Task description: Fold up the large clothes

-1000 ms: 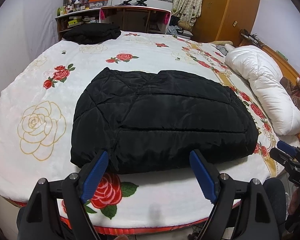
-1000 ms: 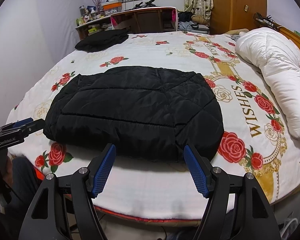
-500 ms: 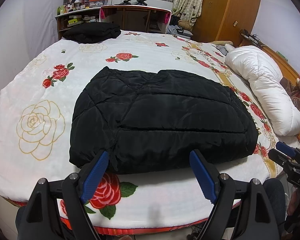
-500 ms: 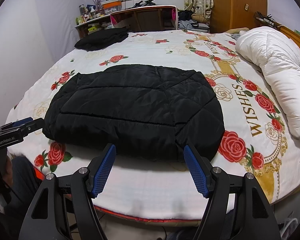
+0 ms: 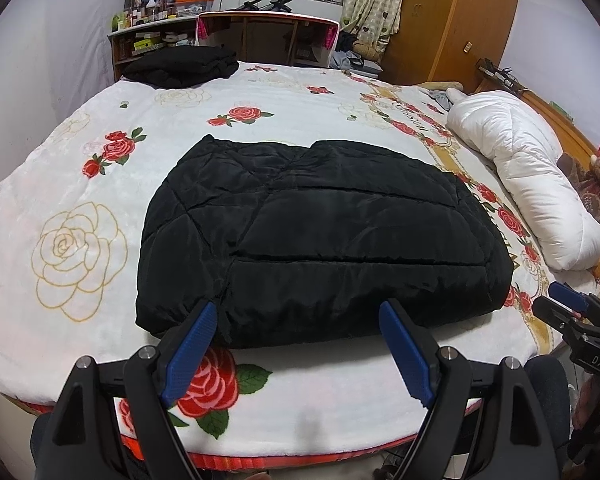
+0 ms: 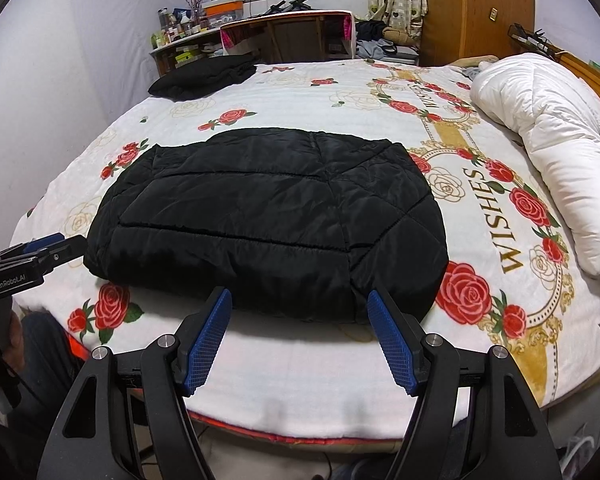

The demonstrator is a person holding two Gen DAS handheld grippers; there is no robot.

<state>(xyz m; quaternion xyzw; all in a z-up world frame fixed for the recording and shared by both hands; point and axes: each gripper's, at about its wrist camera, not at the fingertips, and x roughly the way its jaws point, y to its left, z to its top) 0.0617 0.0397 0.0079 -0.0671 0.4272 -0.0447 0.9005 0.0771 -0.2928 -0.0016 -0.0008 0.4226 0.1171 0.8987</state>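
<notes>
White bedding printed with red and gold roses [image 5: 80,248] covers the bed and fills both wrist views, with a wooden wardrobe [image 5: 456,20] and a cluttered shelf [image 5: 152,36] along the far wall. On the near half of the bed lies a black quilted jacket [image 5: 324,240], folded into a thick, roughly rectangular bundle with its front edge close to the bed's near edge. A second dark folded garment [image 5: 180,66] sits at the far left corner of the bed, well apart from it. A rolled white duvet [image 5: 528,176] lies along the right side. The left tool [image 5: 296,344] hangs just before the jacket's front edge, jaws spread wide and grasping nothing. The right tool [image 6: 300,338] is likewise released, its blue pads [image 6: 392,344] apart and clear of the fabric.
</notes>
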